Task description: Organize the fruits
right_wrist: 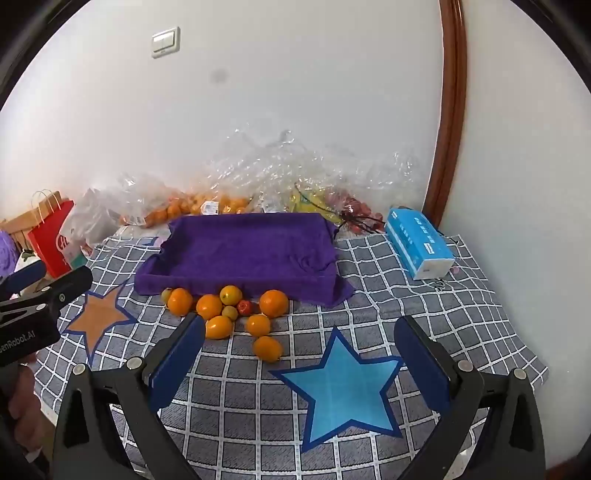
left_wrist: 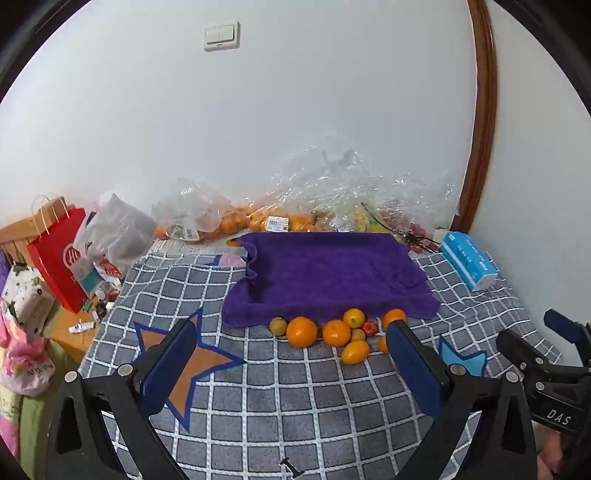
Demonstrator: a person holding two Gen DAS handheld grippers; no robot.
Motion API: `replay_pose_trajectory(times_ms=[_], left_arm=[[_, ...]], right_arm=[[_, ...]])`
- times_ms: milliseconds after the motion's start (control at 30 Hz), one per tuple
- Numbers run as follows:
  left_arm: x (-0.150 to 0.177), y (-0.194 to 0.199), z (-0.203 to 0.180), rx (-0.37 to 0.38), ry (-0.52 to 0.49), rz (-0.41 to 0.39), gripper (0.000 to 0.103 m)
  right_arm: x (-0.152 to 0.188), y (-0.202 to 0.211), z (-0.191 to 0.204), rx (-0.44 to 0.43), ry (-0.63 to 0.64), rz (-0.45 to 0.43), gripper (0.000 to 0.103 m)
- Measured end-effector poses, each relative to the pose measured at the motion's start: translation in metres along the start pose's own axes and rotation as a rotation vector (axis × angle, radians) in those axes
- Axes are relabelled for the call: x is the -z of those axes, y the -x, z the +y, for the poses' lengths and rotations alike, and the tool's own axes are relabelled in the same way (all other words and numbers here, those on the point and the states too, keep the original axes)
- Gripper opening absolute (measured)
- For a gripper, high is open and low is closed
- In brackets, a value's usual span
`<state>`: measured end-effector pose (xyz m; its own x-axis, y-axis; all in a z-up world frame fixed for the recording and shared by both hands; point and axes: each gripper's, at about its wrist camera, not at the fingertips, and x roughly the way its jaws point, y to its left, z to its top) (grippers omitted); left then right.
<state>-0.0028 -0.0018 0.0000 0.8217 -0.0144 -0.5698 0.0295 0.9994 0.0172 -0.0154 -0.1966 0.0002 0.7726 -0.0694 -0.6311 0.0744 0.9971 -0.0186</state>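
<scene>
Both fingers of the left gripper [left_wrist: 291, 369] and of the right gripper [right_wrist: 299, 362] are spread wide and hold nothing, hovering over the checked cloth [right_wrist: 236, 413]. Beyond them the loose fruits [right_wrist: 225, 310] lie clustered on the cloth against the purple towel-lined tray [right_wrist: 243, 247], which looks empty, so sorting seems not yet begun. Farther back, clear bags of fruit [right_wrist: 192, 206] line the wall.

From my remote station I see a grey checked cloth [right_wrist: 236, 406] with a blue star [right_wrist: 343, 387] and an orange star [left_wrist: 184, 369]. A blue tissue pack [right_wrist: 419, 243] lies at 2 o'clock, a red paper bag [left_wrist: 59, 258] at 9 o'clock, a wall switch [left_wrist: 221, 36] at 12 o'clock.
</scene>
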Motion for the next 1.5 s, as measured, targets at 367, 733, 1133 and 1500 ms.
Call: replay_pose_trajectory(times_ms=[367, 733, 1133, 1500], left_arm=[[-0.005, 0.008, 0.008, 0.039, 0.055, 0.018, 0.103], [0.000, 0.012, 0.008, 0.044, 0.055, 0.006, 0.103], [-0.002, 0.012, 0.010, 0.042, 0.052, 0.011, 0.103], [0.003, 0.011, 0.013, 0.038, 0.054, 0.011, 0.103]], right_arm=[[-0.002, 0.015, 0.001, 0.003, -0.003, 0.013, 0.101], [-0.004, 0.019, 0.000, -0.002, 0.001, 0.011, 0.101], [-0.001, 0.023, -0.001, -0.010, -0.010, 0.001, 0.101], [0.001, 0.022, 0.000, -0.013, -0.017, 0.003, 0.101]])
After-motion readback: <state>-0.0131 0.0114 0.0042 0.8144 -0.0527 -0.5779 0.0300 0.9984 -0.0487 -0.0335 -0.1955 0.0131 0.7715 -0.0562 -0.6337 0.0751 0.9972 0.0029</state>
